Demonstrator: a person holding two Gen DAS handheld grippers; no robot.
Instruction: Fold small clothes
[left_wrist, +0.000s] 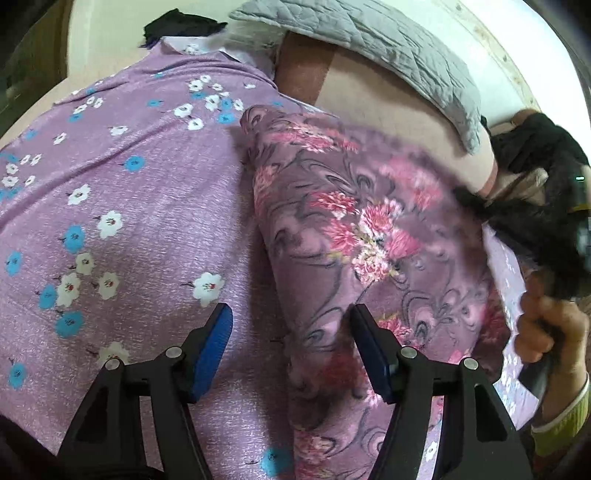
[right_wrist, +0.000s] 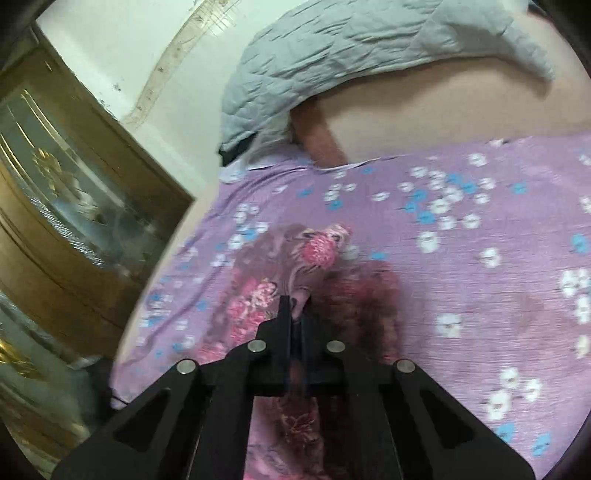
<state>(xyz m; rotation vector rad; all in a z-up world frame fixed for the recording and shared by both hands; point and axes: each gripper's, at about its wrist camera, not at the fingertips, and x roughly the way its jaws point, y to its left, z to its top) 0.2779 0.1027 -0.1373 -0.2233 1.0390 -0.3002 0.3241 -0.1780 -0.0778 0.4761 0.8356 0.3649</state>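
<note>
A mauve garment (left_wrist: 351, 221) printed with pink flowers lies on a lilac bedsheet (left_wrist: 129, 206) dotted with white and blue blossoms. My left gripper (left_wrist: 291, 332) hangs open over the garment's near left edge. Its blue pads (left_wrist: 216, 347) stand wide apart and press on nothing. In the right wrist view my right gripper (right_wrist: 295, 314) is shut on a fold of the same garment (right_wrist: 266, 288), which bunches up in front of the jaws and hangs below them. In the left wrist view a person's hand (left_wrist: 543, 328) holds that gripper's dark handle at the garment's raised right edge.
A grey quilted blanket (right_wrist: 369, 48) lies along the far side of the bed, by the white wall. A black cloth (left_wrist: 181, 26) sits at the far left corner. A wooden cabinet with glass doors (right_wrist: 74, 206) stands left of the bed.
</note>
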